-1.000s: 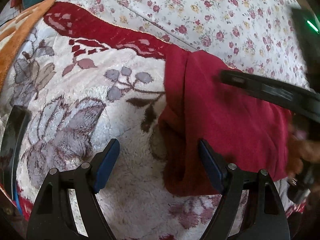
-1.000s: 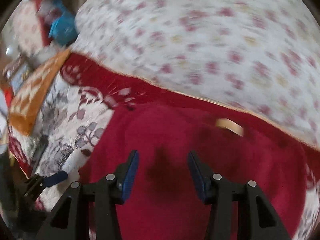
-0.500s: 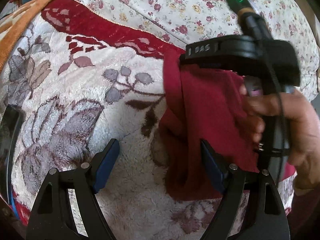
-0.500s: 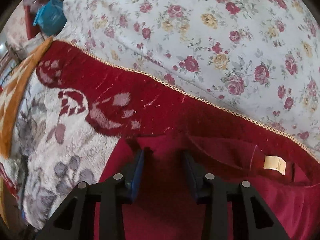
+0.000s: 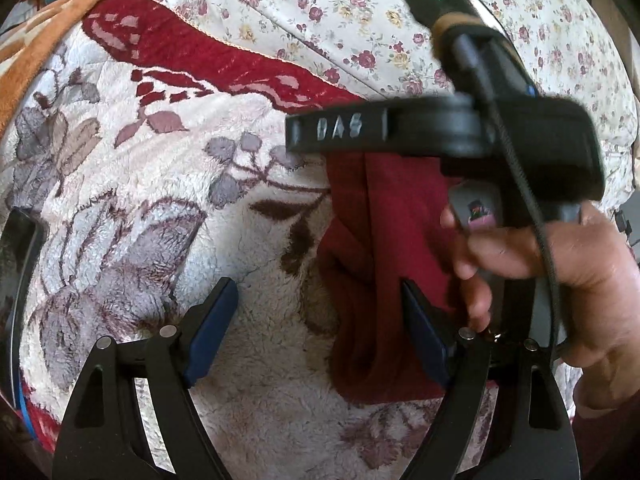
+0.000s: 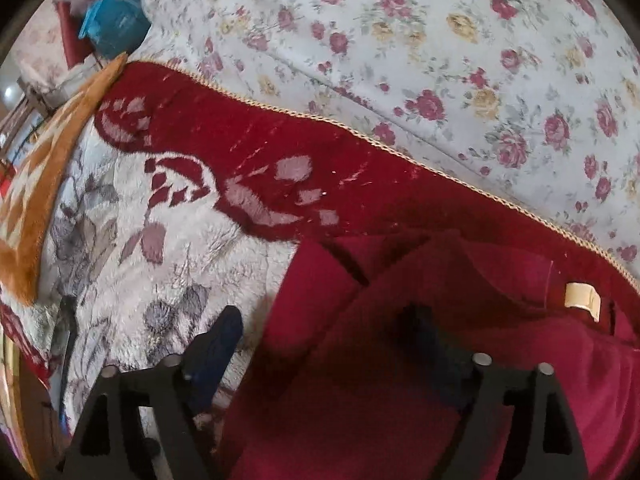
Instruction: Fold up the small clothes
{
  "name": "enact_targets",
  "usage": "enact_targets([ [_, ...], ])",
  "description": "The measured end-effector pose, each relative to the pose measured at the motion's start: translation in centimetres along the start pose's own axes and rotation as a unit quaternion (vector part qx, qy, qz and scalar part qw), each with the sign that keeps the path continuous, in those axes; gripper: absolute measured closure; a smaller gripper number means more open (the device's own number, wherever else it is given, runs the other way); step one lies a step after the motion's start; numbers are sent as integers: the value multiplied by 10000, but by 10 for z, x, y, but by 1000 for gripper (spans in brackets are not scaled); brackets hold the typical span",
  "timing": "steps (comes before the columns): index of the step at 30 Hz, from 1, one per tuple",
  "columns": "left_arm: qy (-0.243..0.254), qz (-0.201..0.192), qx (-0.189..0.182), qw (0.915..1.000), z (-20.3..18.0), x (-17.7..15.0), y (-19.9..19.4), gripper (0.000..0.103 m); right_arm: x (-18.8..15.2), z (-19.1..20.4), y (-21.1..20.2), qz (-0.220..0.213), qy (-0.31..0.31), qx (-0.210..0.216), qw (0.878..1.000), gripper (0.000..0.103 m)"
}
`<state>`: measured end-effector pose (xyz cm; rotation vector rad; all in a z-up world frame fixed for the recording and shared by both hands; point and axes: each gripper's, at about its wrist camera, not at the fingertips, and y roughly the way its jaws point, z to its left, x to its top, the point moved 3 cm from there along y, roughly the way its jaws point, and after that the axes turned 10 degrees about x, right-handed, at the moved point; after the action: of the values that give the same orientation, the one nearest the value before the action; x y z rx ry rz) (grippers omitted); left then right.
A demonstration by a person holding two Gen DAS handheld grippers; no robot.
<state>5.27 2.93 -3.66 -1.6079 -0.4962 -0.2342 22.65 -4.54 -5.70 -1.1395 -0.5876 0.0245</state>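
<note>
Lying lengthwise toward floral sheet (image 5: 360, 20), red garment (image 5: 384, 248) (folded); both grippers (image 5: 316, 332) (image 6: 328, 344) spread, empty.

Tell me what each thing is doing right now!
Left tongs: open, holding nothing, low over the blanket.
Right tongs: open, holding nothing, over the red cloth's edge.
Red cloth: partly folded and bunched, lying on the blanket.
Tag: showing on the red cloth.
Blanket: spread flat, fluffy.
Flowery sheet: spread out behind the blanket.
</note>
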Motion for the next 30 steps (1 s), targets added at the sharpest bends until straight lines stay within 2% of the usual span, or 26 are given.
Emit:
enact_targets([
  [3, -128, -24, -96, 9999, 2, 2, 0, 21, -4, 6, 5, 96, -403, -223, 9989, 20],
  [4, -172, -29, -133, 9998, 3, 3, 0, 21, -5, 6, 3, 72, -453, -290, 9985, 34],
  [5, -213, -37, -163, 9996, 4, 4, 0, 21, -6, 3, 0, -7, -442, -416, 9982, 39],
  [7, -269, -53, -202, 9994, 4, 5, 0, 21, -6, -3, -6, -124, -287, -236, 9992, 48],
  [11, -304, -83, -225, 9993, 4, 5, -1, 21, -8, -14, -16, -260, -122, 109, 9995, 57],
  [16, -456, -61, -739, 9962, 1, 8, -3, 21, -10, -17, -28, -351, -74, 345, 9988, 70],
  [20, -315, -85, -821, 9961, -8, 8, -3, 21, -12, -18, -34, -391, 11, 510, 9979, 73],
  [30, -313, -159, -691, 9970, -15, 14, 5, 21, -13, -25, -51, -483, 98, 731, 9961, 80],
])
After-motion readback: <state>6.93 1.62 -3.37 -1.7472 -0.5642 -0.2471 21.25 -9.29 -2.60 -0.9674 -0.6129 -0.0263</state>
